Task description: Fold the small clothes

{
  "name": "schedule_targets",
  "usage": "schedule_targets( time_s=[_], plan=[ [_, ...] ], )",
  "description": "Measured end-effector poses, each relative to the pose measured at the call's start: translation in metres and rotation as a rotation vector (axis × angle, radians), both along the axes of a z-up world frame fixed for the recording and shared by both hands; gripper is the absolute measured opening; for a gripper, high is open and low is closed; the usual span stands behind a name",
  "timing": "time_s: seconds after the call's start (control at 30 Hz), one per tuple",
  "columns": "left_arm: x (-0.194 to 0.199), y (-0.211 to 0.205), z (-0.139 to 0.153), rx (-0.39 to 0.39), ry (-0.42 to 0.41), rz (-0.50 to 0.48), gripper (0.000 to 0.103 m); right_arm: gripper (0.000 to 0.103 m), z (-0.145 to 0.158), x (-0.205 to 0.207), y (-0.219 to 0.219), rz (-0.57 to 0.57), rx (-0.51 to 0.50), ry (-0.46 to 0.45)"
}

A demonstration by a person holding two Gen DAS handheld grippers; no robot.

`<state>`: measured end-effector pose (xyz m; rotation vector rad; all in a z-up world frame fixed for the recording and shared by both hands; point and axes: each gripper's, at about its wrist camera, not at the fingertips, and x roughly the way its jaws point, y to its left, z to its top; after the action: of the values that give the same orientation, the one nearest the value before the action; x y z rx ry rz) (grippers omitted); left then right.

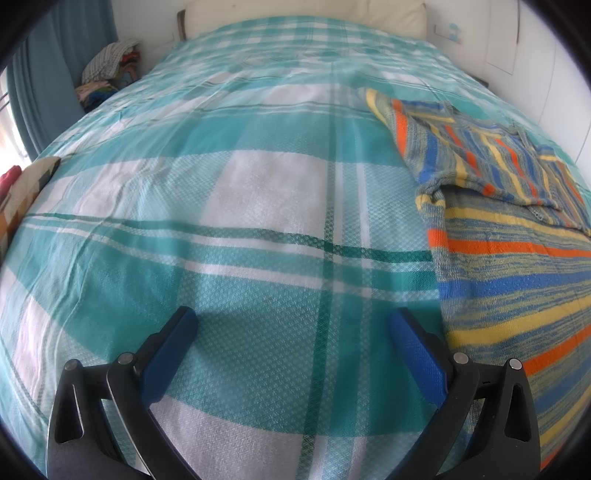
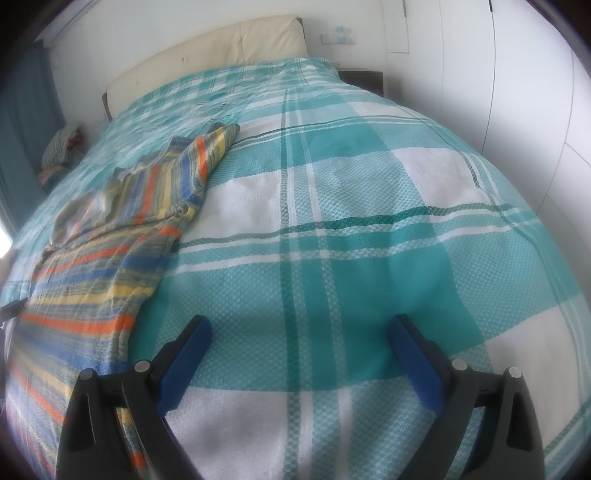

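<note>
Teal-and-white checked cotton fills both my feeds: one bedspread (image 1: pixel 258 206) stretched over the bed, with one striped knit garment (image 1: pixel 517 266) lying on it in orange, blue, yellow and grey bands. Through my left wrist camera the garment sits at the right edge, just beside the right finger, its upper part folded over the lower so a sleeve end points toward the headboard (image 1: pixel 303 14). Through my right wrist camera the same garment lies on the left side, its hem running down under the left finger.

My left gripper (image 1: pixel 293 332) has its two blue-padded fingers spread wide, nothing between them but bedspread. My right gripper (image 2: pixel 299 336) is likewise spread wide, holding nothing.

Only the left view gives me the patterned cushion (image 1: pixel 26 195) at the bed's left edge and a clear look at the one heap of clothes (image 1: pixel 109 70) in the far corner by the blue curtain (image 1: pixel 48 74); the right view shows that heap only small and blurred. Only the right view gives me the dark bedside table (image 2: pixel 364 79) and the white wardrobe doors (image 2: pixel 517 92). I count two fingers per gripper, four in all.
</note>
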<state>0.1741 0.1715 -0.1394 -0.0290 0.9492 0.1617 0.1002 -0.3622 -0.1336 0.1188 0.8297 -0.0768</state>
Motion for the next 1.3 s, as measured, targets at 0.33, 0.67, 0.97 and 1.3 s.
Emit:
schedule_targets(
  time_s=[0.33,0.67,0.97,1.3],
  plan=[
    [0.0000,0.0001,0.0000,0.000,0.000,0.000,0.103,0.096,0.0001,-0.0001,-0.0001,0.000,0.000,0.000],
    [0.0001,0.0000,-0.0001,0.000,0.000,0.000,0.103,0.096,0.0000,-0.0001,0.0001,0.000,0.000,0.000],
    [0.0001,0.0000,-0.0001,0.000,0.000,0.000,0.103,0.097,0.0001,0.0000,0.0001,-0.001,0.001,0.001],
    [0.0002,0.0000,-0.0001,0.000,0.000,0.001,0.103,0.096,0.0026,-0.0043,-0.0011,-0.008,0.013,-0.002]
  ],
)
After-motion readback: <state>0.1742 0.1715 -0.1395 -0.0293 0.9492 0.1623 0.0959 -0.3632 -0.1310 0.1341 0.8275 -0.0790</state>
